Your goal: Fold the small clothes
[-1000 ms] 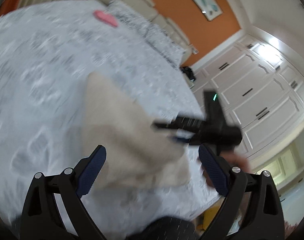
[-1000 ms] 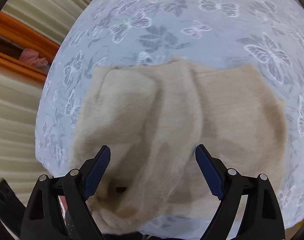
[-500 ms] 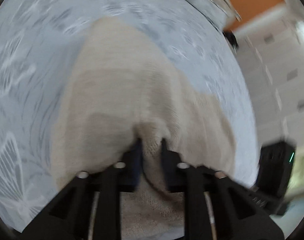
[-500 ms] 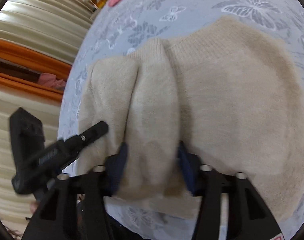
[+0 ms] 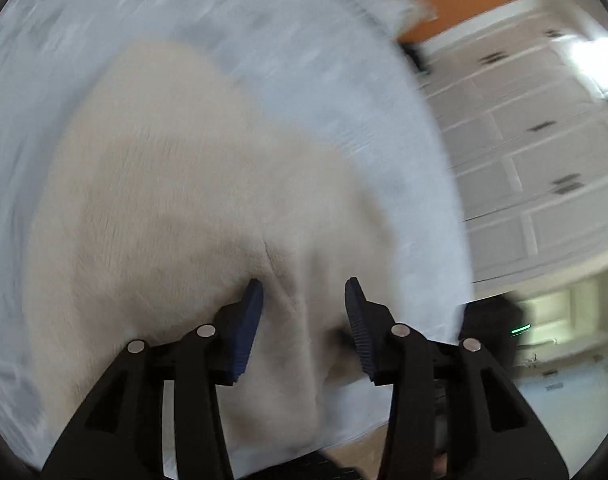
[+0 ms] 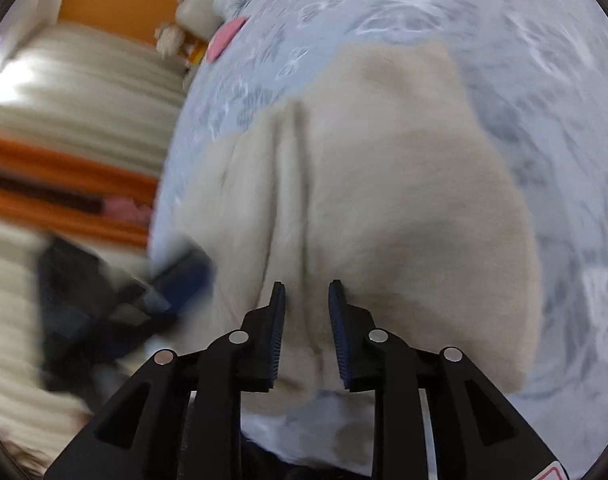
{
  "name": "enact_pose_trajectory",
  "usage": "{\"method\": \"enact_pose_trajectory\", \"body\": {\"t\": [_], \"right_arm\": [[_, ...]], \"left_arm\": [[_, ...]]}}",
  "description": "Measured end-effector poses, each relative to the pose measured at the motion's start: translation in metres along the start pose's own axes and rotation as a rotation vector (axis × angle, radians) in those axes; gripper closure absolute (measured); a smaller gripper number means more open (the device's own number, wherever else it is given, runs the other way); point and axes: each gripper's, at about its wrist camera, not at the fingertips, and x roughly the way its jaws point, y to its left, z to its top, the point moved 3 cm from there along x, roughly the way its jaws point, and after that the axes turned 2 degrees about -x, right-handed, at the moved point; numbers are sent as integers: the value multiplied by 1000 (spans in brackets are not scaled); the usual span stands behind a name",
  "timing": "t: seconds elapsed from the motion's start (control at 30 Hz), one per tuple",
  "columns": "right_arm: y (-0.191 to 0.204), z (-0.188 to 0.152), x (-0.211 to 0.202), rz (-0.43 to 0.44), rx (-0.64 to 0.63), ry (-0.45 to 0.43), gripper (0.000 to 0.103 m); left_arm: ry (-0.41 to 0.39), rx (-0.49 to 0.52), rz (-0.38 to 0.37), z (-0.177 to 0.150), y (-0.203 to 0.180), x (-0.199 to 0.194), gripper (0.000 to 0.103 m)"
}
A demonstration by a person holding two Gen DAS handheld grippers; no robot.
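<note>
A beige knitted garment (image 5: 191, 200) lies spread on a bed with a pale blue butterfly-print cover (image 5: 263, 40). My left gripper (image 5: 304, 300) is over the garment's near edge, jaws partly open, with a fold of fabric between them. In the right wrist view the same garment (image 6: 384, 184) fills the middle, with a ridge running up it. My right gripper (image 6: 306, 300) has its jaws narrowly apart around a fold at the near edge. The left gripper shows blurred in the right wrist view (image 6: 143, 300), beside the garment's left edge.
A pink item (image 6: 225, 38) lies far back on the bed near cream pillows (image 6: 195, 8). White wardrobe doors (image 5: 524, 140) stand to the right of the bed, striped curtains (image 6: 63, 92) to the left. The bed's near edge is just below both grippers.
Both grippers closed on the garment's near edge half a second ago. Now the left jaws have opened wider and the right have loosened a little. Both views are blurred by motion.
</note>
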Motion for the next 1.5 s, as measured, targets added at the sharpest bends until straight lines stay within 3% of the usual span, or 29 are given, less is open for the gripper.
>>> {"method": "enact_pose_trajectory", "body": {"t": [0.03,0.07,0.1,0.17,0.2,0.37,0.53,0.57,0.63,0.67,0.77,0.9,0.97,1.07,1.13,1.27,1.3,1.37,1.4,1.5], "right_arm": [[-1,3,-9,11,11,-26,57],[0,6,-15,7,8,-49,35],[2,10,-19,-3,4,-65,25],[9,17,-17,22,-1,-51,24],[14,22,-10,35,4,-27,24],[38,27,19,-7,-57,67,23],[82,22,68,-58,-128,157,23],[94,20,76,-68,-157,163,26],[115,19,84,-101,-231,161,69],[129,19,88,-108,-265,173,84],[175,22,78,-44,-334,154,86],[243,41,24,67,-442,45,86],[255,55,-8,109,-460,-17,86],[230,75,-47,61,-463,-111,87],[173,85,-53,-76,-408,-120,87],[20,75,-19,-327,-188,-5,87],[-11,68,-14,-288,-118,-1,87],[-27,66,-23,-155,-31,-58,87],[-25,67,-26,-130,-23,-73,86],[-9,70,-29,-163,-114,-70,86]], "left_arm": [[-34,-31,-39,-5,6,-7,56],[-73,-48,-84,-8,8,-17,43],[-105,-55,-121,-11,9,-28,29],[-173,-47,-143,-18,11,-53,16],[-196,-33,-145,-22,12,-63,15],[-255,-39,-154,-48,34,-103,13],[-254,-81,-125,-58,71,-123,13],[-252,-96,-130,-62,77,-127,13],[-254,-122,-129,-69,89,-133,13],[-256,-124,-128,-73,94,-139,13],[-275,-112,-114,-75,98,-150,13],[-308,-60,-126,-74,87,-166,11],[-320,-43,-127,-73,81,-169,10],[-317,-41,-147,-72,75,-167,9],[-302,-44,-154,-71,71,-160,9],[-266,-21,-149,-69,57,-138,9],[-254,-12,-145,-68,53,-132,9],[-229,9,-134,-66,43,-119,9],[-218,21,-125,-63,36,-112,9],[-194,26,-106,-52,24,-93,9]]}}
